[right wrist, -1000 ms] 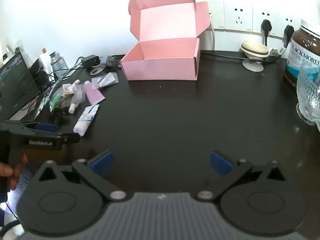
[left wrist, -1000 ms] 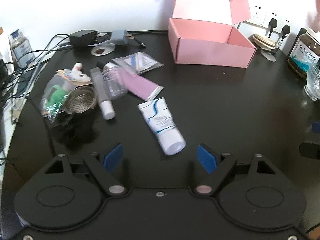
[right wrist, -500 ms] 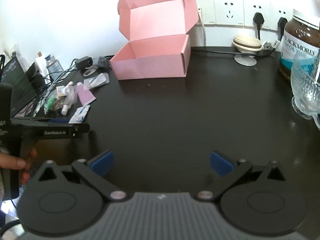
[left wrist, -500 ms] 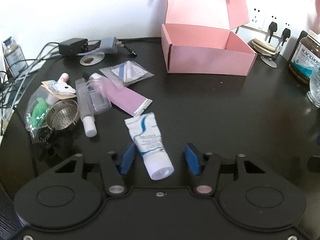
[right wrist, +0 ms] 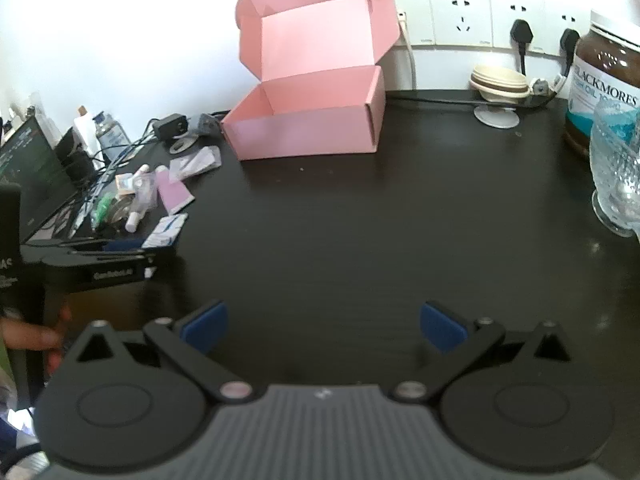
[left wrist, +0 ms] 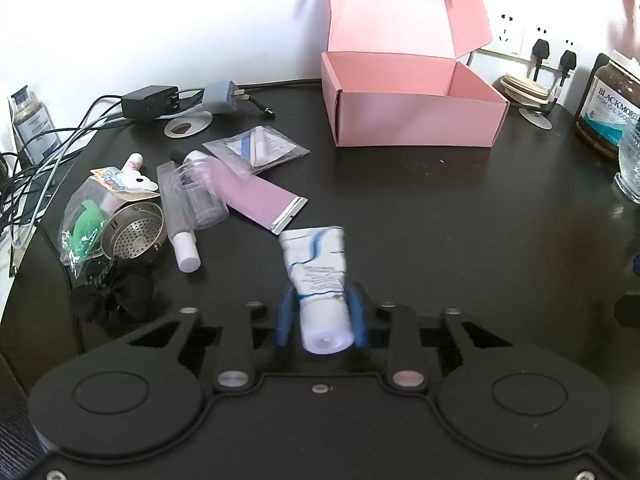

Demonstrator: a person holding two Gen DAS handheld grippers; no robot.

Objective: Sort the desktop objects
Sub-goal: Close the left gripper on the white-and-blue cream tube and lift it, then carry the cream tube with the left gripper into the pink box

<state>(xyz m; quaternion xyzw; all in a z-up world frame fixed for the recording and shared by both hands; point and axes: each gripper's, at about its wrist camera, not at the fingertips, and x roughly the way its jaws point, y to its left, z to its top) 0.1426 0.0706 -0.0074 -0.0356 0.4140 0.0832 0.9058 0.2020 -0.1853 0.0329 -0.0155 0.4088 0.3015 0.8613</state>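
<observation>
Wall sockets point(right wrist: 462, 16) hold two black plugs point(right wrist: 522, 34). A brown jar point(right wrist: 604, 76) stands at the desk's point(right wrist: 360, 220) right edge, a clear glass point(right wrist: 618, 176) just in front. A cream dish point(right wrist: 498, 80) sits under the sockets. Far left: black adapter point(left wrist: 150, 102), grey plug point(left wrist: 218, 98), tangled cables point(left wrist: 48, 148), small bottle point(left wrist: 30, 120), laptop screen point(right wrist: 32, 176).

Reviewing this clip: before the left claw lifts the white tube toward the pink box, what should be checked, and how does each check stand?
1. Left claw closed around white tube: ok, pads at both sides.
2. Grip near cap end, crimped end pointing away: ok.
3. Tube apart from purple tube: ok.
4. Pink box open, lid up: ok.
5. Table between tube and box free of things: ok.
6. Right claw open, aside: ok.
</observation>
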